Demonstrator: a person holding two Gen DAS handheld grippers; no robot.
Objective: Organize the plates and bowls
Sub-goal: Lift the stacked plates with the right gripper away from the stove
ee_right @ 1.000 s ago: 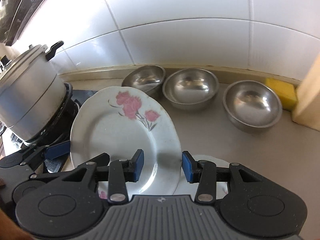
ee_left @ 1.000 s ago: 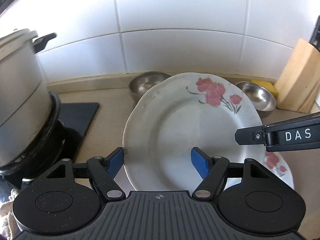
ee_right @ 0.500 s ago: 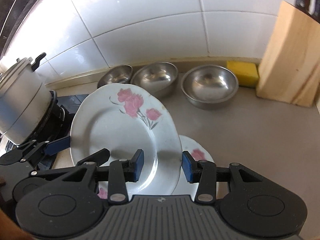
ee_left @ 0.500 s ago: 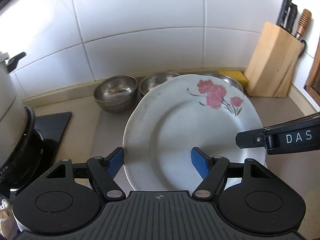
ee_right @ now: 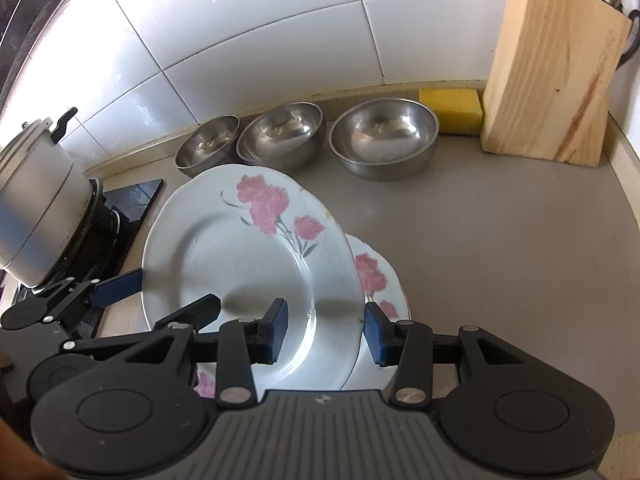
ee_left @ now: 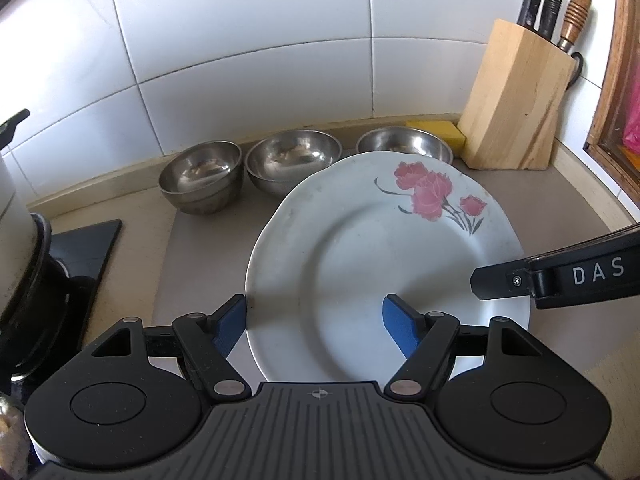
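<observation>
Plates: two, one (ee_right: 240,256) raised, one (ee_right: 376,276) on the counter (ee_right: 500,240).
Bowls: three (ee_right: 384,136) by the wall.
Left gripper (ee_left: 316,324): jaws spread around raised plate's rim.
Right gripper (ee_right: 326,334): likewise.

White capital letters "DAS" stand on the black body of the right gripper (ee_left: 576,278), at the right edge of the left wrist view.

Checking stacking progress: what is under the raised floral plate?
Under the raised plate, a second floral plate lies on the counter; only its right edge shows. Whether more plates lie beneath is hidden.
</observation>
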